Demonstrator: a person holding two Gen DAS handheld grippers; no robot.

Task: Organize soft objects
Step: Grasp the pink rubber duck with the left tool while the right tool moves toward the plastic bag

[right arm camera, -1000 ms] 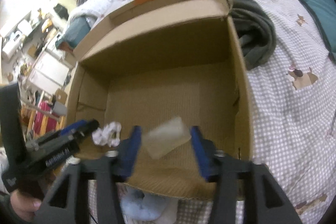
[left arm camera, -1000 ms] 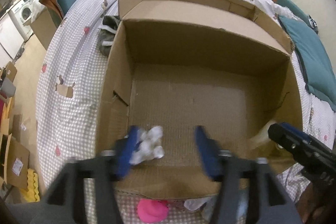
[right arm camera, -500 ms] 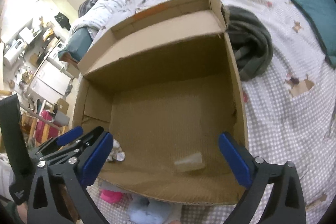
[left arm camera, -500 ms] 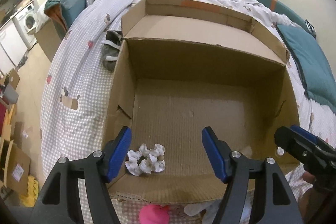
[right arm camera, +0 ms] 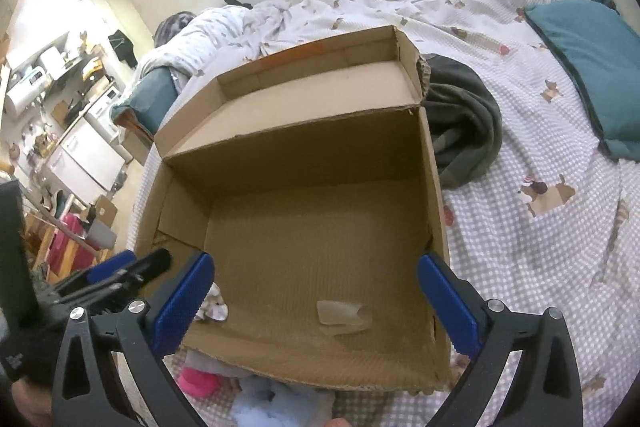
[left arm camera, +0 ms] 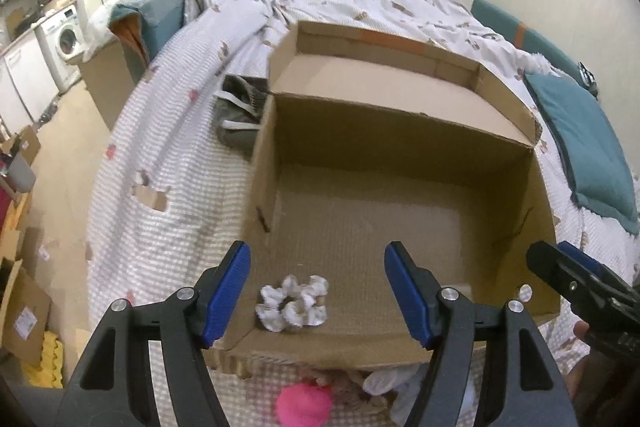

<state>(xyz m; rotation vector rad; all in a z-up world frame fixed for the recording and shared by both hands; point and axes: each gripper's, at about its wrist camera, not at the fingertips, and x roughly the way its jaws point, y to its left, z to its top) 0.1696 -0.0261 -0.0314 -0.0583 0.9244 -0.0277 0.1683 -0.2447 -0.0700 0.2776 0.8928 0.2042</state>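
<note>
Inside the open brown cardboard box (left arm camera: 400,227) on the bed, a white ruffled fabric scrunchie (left arm camera: 294,303) lies at the near left corner, a pale translucent soft piece (right arm camera: 344,313), possibly a pouch, near right. The left tool (left arm camera: 316,291) and right tool (right arm camera: 316,301) hang apart, empty. The scrunchie looks light and squashy; pinching across its ring should hold.

Bed (right arm camera: 560,235): box (right arm camera: 434,187), grey garment (right arm camera: 464,131), perhaps toys.
</note>
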